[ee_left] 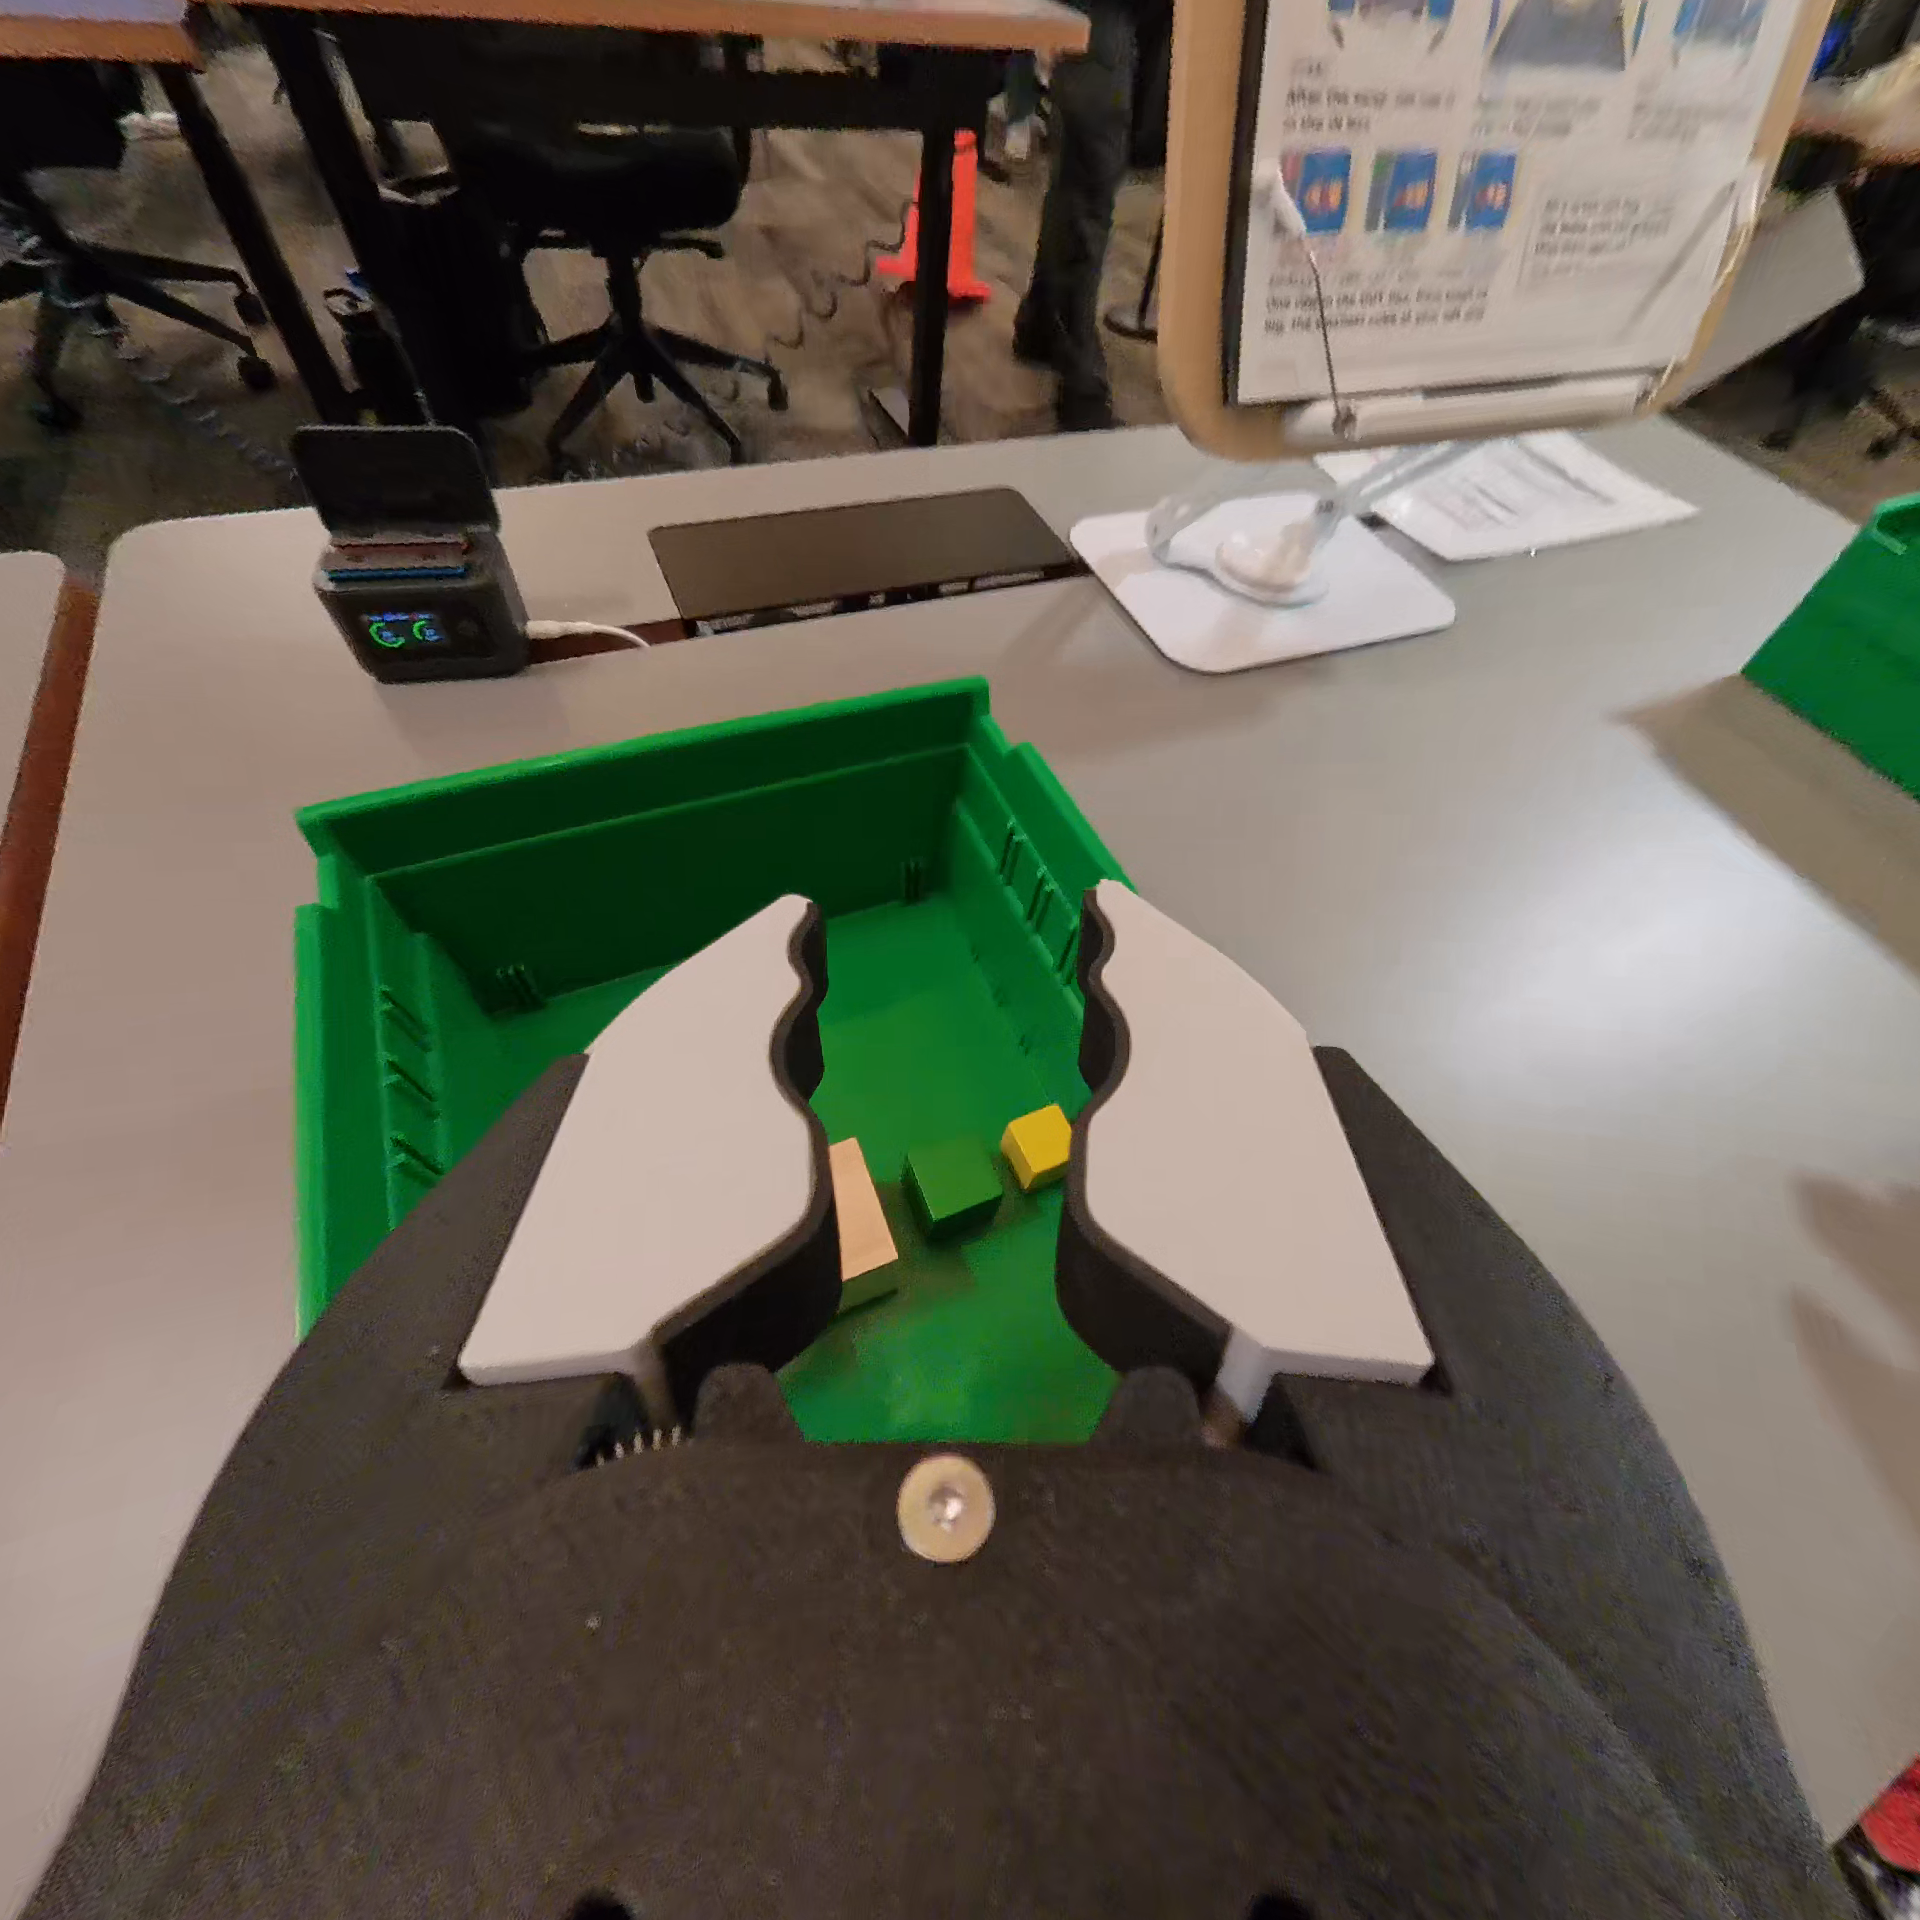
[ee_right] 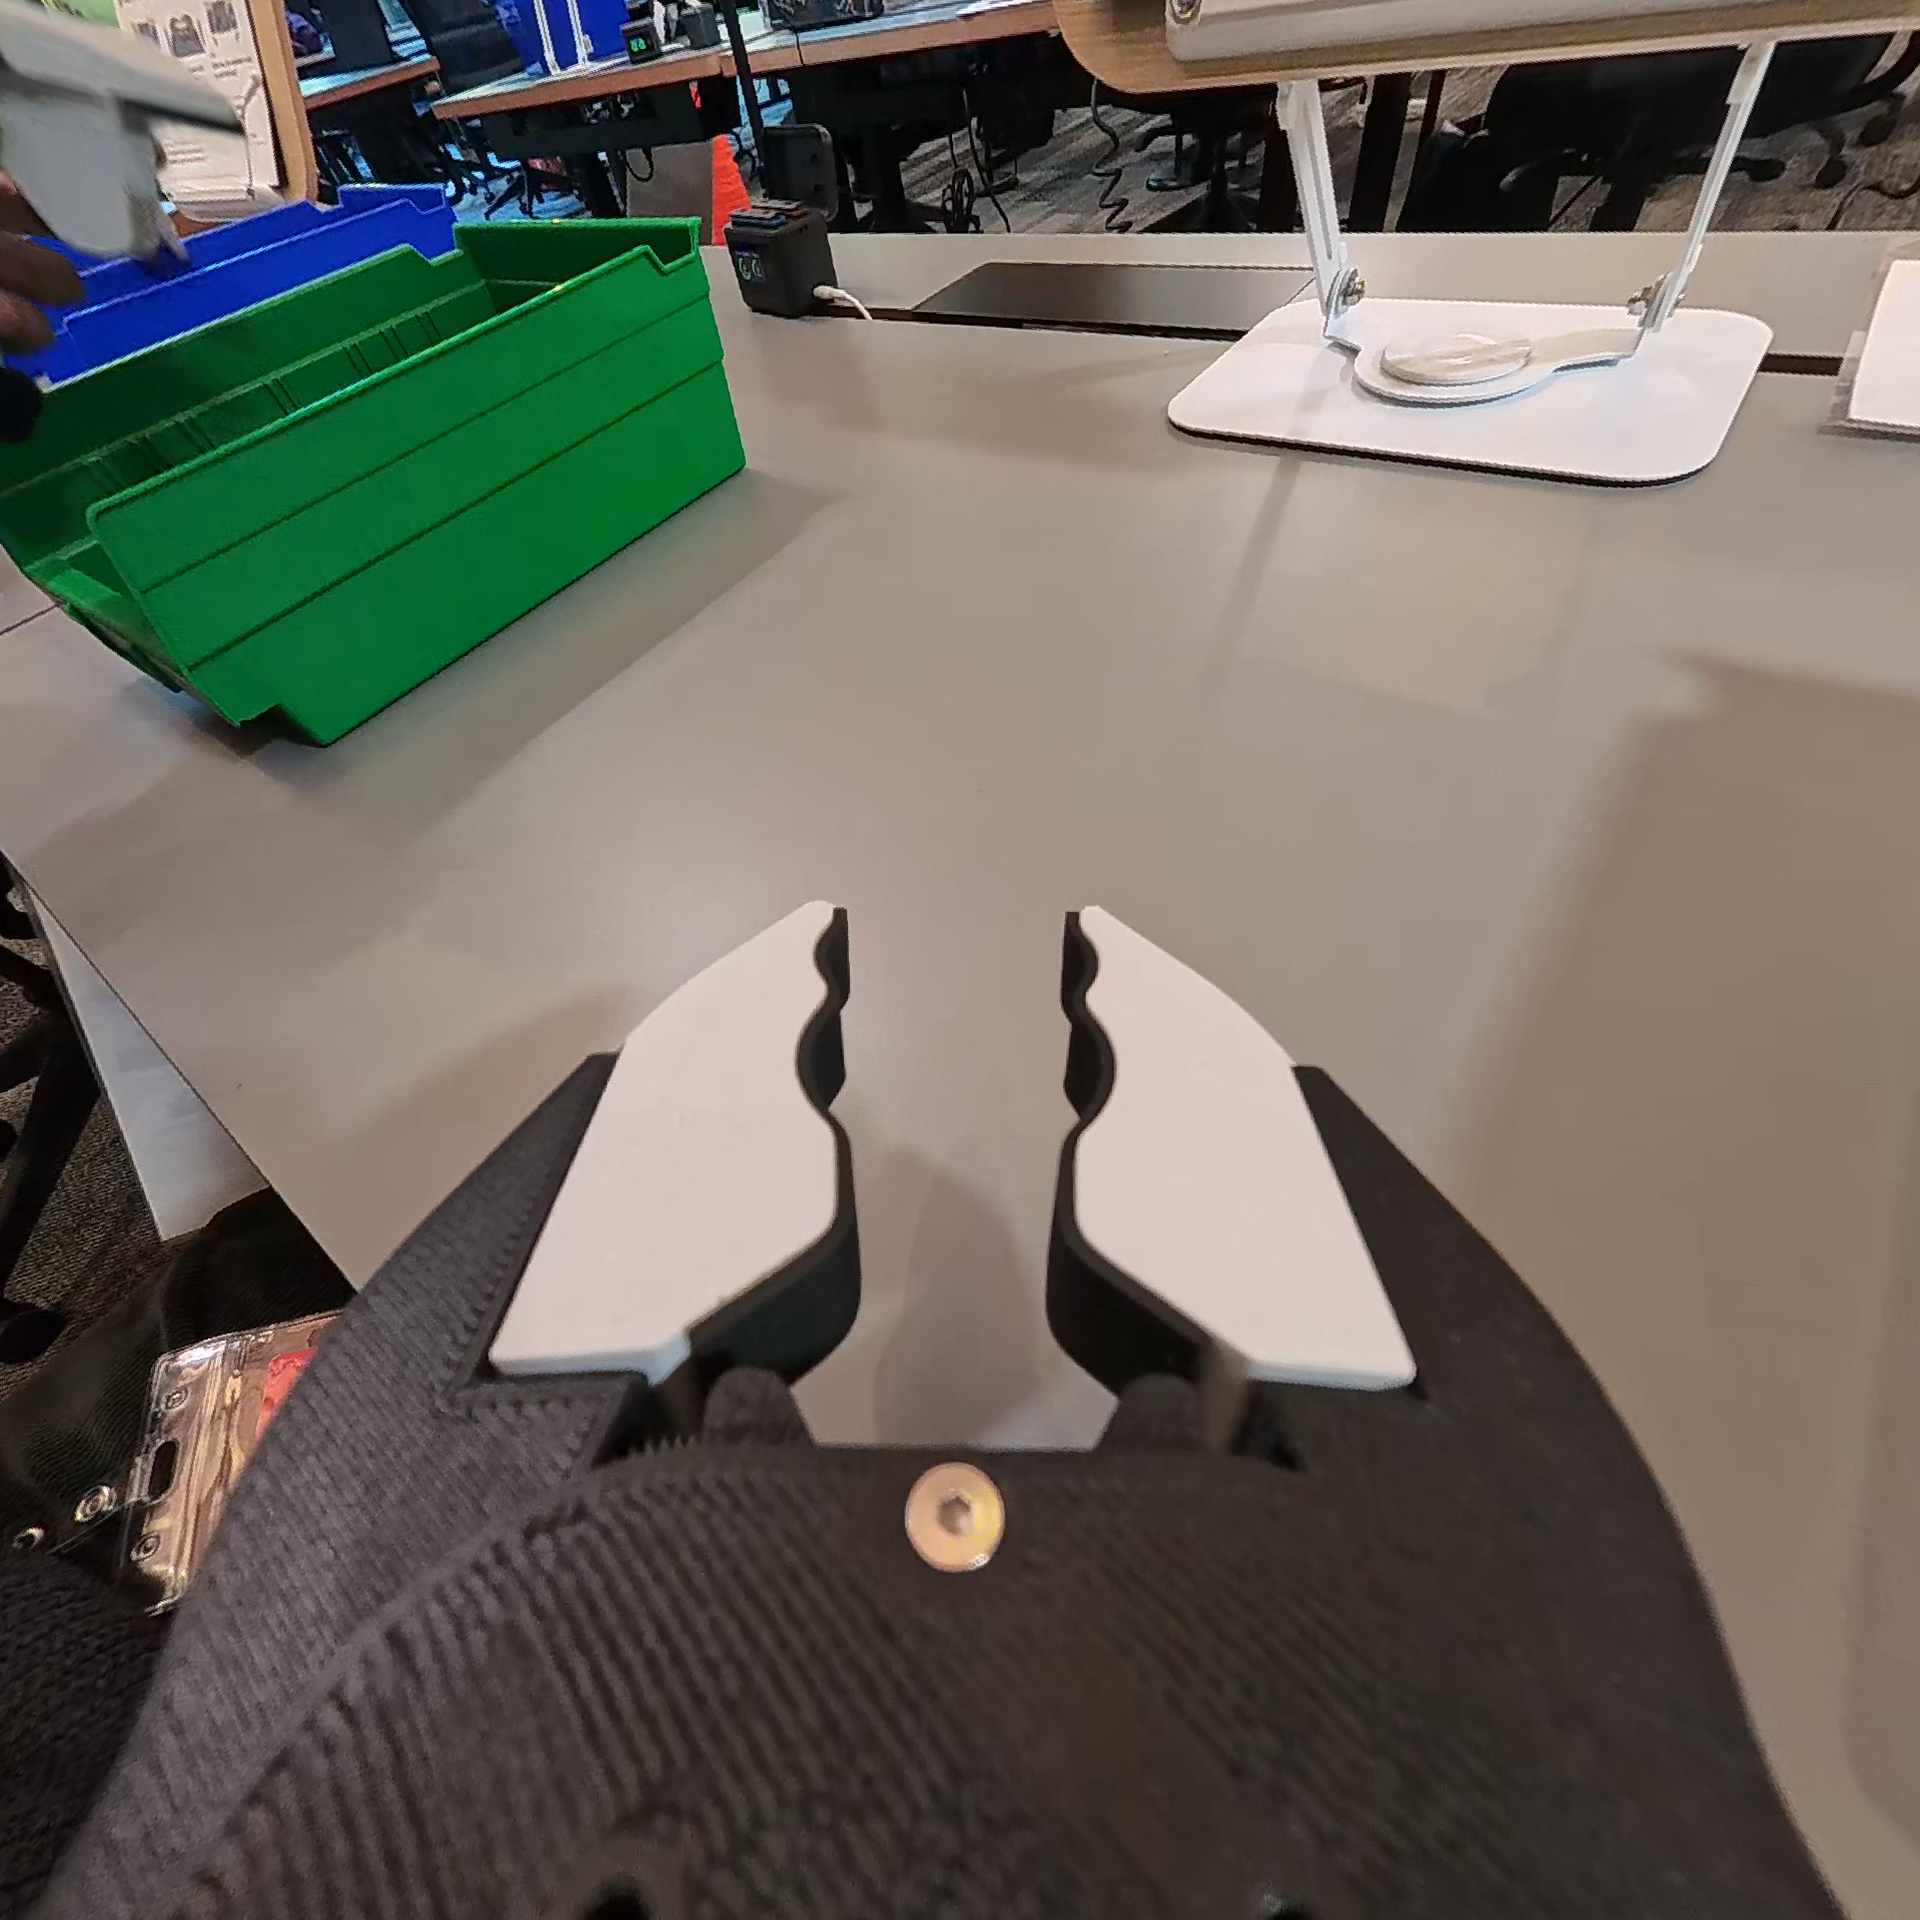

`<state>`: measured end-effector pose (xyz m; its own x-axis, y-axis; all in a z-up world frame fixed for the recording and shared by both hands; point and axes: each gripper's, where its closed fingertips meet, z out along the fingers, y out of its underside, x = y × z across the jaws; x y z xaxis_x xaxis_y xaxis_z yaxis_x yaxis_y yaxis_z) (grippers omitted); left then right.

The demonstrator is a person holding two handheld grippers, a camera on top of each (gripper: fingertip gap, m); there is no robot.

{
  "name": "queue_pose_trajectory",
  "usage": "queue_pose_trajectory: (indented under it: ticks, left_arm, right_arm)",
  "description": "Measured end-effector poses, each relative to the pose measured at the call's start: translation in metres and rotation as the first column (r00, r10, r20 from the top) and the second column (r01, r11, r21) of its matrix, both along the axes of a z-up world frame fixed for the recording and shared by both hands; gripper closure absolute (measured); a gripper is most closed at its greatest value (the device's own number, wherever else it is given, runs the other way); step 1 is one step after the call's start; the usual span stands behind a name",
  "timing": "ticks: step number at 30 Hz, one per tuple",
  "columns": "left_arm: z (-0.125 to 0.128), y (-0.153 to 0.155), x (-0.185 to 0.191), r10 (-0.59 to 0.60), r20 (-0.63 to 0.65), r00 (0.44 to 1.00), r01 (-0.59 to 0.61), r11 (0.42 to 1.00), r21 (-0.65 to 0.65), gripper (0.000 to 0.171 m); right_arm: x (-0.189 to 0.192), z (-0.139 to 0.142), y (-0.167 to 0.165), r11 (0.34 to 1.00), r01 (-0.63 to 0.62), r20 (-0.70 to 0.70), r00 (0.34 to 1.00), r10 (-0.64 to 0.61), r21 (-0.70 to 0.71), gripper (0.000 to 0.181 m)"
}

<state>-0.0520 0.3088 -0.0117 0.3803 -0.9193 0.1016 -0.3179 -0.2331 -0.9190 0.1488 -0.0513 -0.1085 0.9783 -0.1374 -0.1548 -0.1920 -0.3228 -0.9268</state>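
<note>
My left gripper [ee_left: 951,914] is open and empty, hovering over a green bin [ee_left: 644,790] on the grey table. On the bin floor between the fingers lie a yellow cube [ee_left: 1037,1143], a dark green cube [ee_left: 951,1184] and a pale wooden block [ee_left: 862,1210], the last partly hidden by the left finger. My right gripper [ee_right: 956,920] is open and empty above bare grey table [ee_right: 1143,675]. The same green bin [ee_right: 416,488] stands far left in the right wrist view, with the other gripper [ee_right: 83,135] blurred above it.
A blue bin [ee_right: 239,249] sits behind the green one. A white stand base [ee_right: 1475,395] holds a board with sheets [ee_left: 1475,197]. A black charger box [ee_left: 416,582] and a black panel [ee_left: 852,551] lie at the back. Another green bin edge [ee_left: 1860,644] shows at right.
</note>
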Motion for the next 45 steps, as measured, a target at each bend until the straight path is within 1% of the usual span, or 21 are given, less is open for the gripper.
queue_pose_trajectory:
  ticks: [2, 4, 6, 10, 16, 26, 45]
  left_arm:
    - [0.001, 0.004, -0.003, 0.03, -0.016, 0.999, -0.03, 0.999, 0.023, 0.125]
    - [-0.004, 0.006, -0.006, 0.045, -0.062, 0.997, -0.042, 0.998, 0.049, 0.125]
    - [-0.008, 0.006, -0.006, 0.043, -0.079, 0.996, -0.04, 0.998, 0.046, 0.125]
    - [-0.007, 0.004, -0.002, 0.025, -0.047, 0.999, -0.025, 1.0, 0.008, 0.126]
    - [-0.001, 0.006, -0.006, 0.031, -0.01, 0.999, -0.031, 0.999, -0.014, 0.129]
    - [-0.01, 0.007, -0.005, 0.035, -0.056, 0.998, -0.035, 0.999, -0.008, 0.131]
    - [-0.016, 0.008, -0.004, 0.048, -0.09, 0.995, -0.048, 0.999, 0.005, 0.131]
  right_arm:
    - [0.0, 0.0, 0.0, 1.0, 0.0, 0.0, 1.0, 0.0, -0.001, 0.141]
    - [0.0, 0.0, 0.0, 1.0, 0.0, -0.002, 1.0, 0.0, -0.001, 0.141]
    - [0.0, 0.0, 0.0, 1.0, -0.001, -0.003, 1.0, 0.001, -0.001, 0.141]
    - [0.0, 0.0, 0.0, 1.0, -0.003, -0.003, 1.0, 0.003, 0.0, 0.141]
    - [0.0, -0.001, 0.001, 1.0, -0.002, -0.009, 1.0, 0.002, -0.001, 0.141]
    - [-0.002, -0.003, 0.003, 1.0, -0.009, -0.008, 1.0, 0.009, -0.008, 0.141]
    - [-0.002, -0.002, 0.002, 1.0, -0.01, -0.01, 1.0, 0.01, -0.005, 0.141]
